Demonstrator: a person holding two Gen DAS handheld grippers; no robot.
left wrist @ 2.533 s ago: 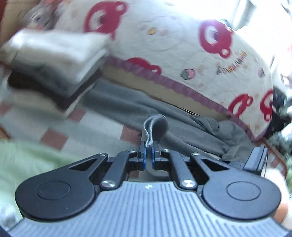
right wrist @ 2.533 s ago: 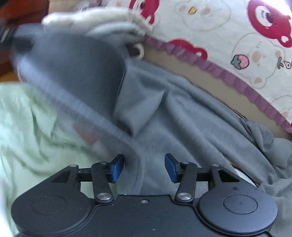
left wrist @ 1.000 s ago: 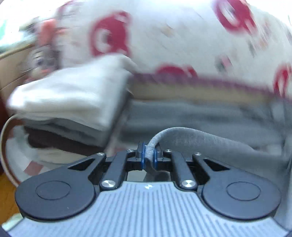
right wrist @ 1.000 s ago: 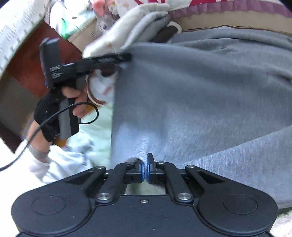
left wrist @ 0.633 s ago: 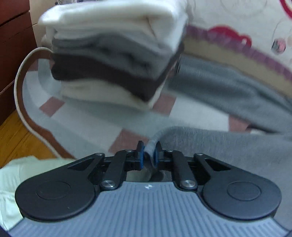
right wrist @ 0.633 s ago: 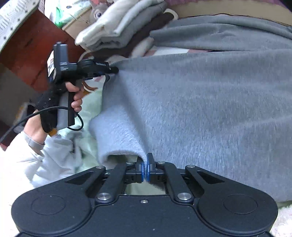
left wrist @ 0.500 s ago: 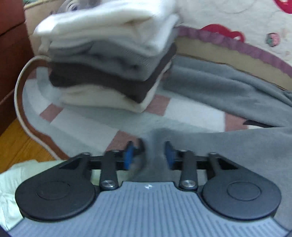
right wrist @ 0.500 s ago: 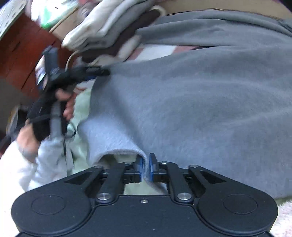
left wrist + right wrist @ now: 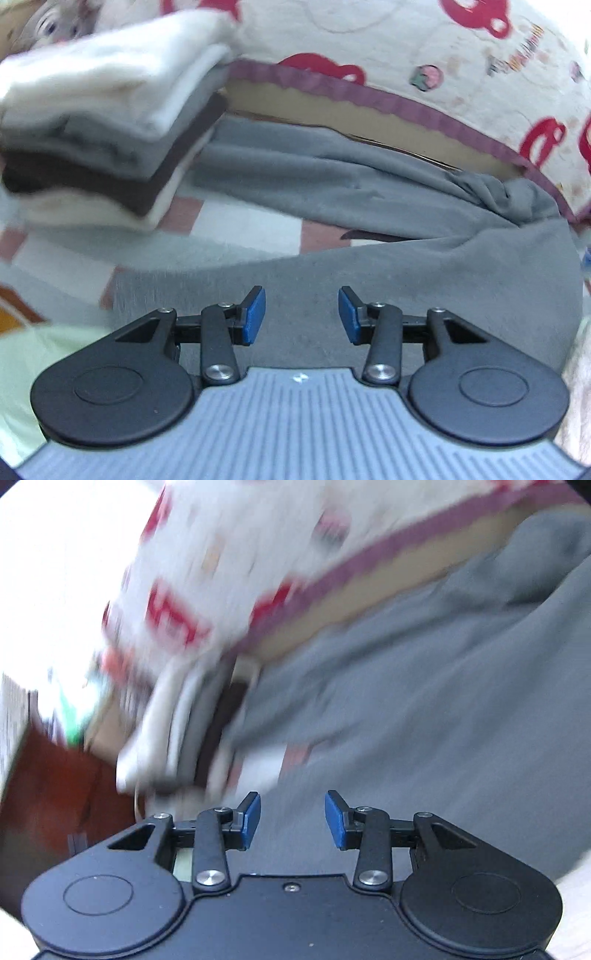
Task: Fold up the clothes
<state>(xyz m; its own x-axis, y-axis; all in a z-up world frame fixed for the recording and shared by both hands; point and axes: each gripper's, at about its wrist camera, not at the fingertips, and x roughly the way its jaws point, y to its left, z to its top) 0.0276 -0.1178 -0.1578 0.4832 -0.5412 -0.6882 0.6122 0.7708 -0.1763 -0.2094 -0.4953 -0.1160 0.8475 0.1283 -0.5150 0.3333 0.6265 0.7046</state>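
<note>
A grey garment (image 9: 388, 269) lies spread on the checked mat, its folded part reaching under my left gripper (image 9: 301, 314), which stands open just above the cloth with nothing between its blue pads. The rest of the garment runs back along the bed's base. In the blurred, tilted right wrist view the same grey garment (image 9: 424, 720) fills the right side. My right gripper (image 9: 291, 819) is open over its edge, holding nothing.
A stack of folded clothes (image 9: 103, 140), white, grey, brown and cream, sits at the left on the pink-and-white checked mat (image 9: 236, 225). A quilt (image 9: 406, 48) with red bear prints hangs behind. Pale green cloth (image 9: 40, 354) lies at the lower left. Red-brown furniture (image 9: 48, 786) stands left.
Both grippers have let go of the grey garment and opened; it now lies flat. The right wrist view has swung sharply and is blurred.
</note>
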